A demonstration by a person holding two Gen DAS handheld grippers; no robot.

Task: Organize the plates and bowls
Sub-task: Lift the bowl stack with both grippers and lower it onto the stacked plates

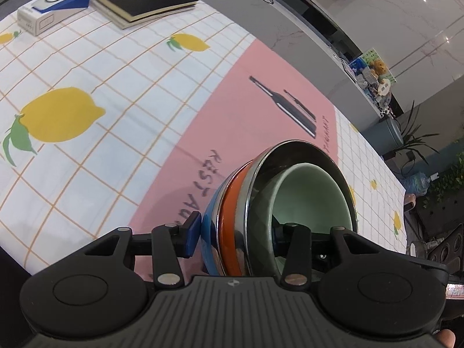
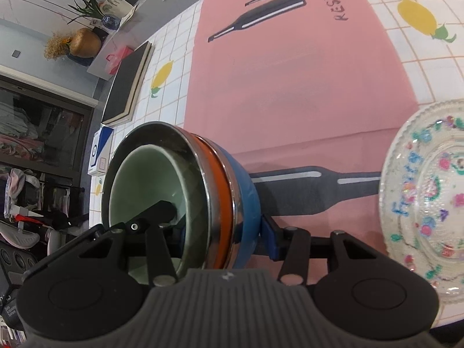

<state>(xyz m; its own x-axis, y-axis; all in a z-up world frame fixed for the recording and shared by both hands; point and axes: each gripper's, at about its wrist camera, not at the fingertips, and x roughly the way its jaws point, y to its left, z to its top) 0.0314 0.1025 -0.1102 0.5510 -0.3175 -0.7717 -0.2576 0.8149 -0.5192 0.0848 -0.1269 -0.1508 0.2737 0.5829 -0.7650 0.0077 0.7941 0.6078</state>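
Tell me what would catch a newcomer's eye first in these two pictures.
First, the nested stack of bowls, blue, orange, steel and pale green inside, tipped on its side over the pink placemat. Both the left hand-held gripper and the right hand-held gripper clamp its wall, one finger inside and one outside. Next, the flowered glass plate lying flat at the right edge of the right wrist view.

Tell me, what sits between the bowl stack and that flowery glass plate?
Only bare pink tablecloth with a printed bottle, between bowl stack and glass plate; the right wrist view shows it.
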